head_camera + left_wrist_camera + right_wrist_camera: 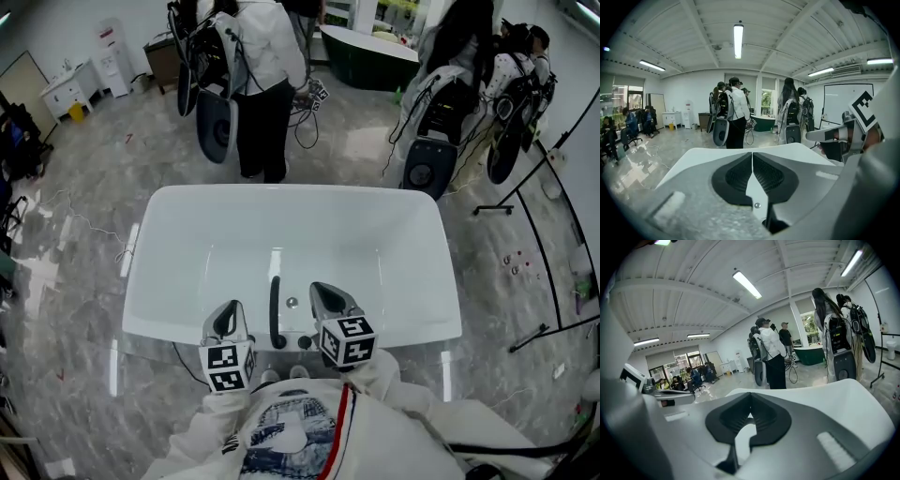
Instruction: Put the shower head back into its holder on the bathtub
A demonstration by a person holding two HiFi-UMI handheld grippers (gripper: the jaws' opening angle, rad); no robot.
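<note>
With the left hand-held gripper [231, 311] and right hand-held gripper [321, 292] both closed and empty, I'd open one squarely across the slim black shower head [275, 314] by the glossy white bathtub [187, 202]'s near rim.

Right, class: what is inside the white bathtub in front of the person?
A dark shower head reaches in from the near rim, beside a small round drain. The left gripper and right gripper cover parts of that rim.

This is a large open recording lab, shown by a freestanding white bathtub [281, 195] on a bare marble-look floor [94, 178], a second dark tub [370, 64], loose cables [307, 133], ceiling tube lights [738, 40] and people wearing backpack rigs [267, 84].
</note>
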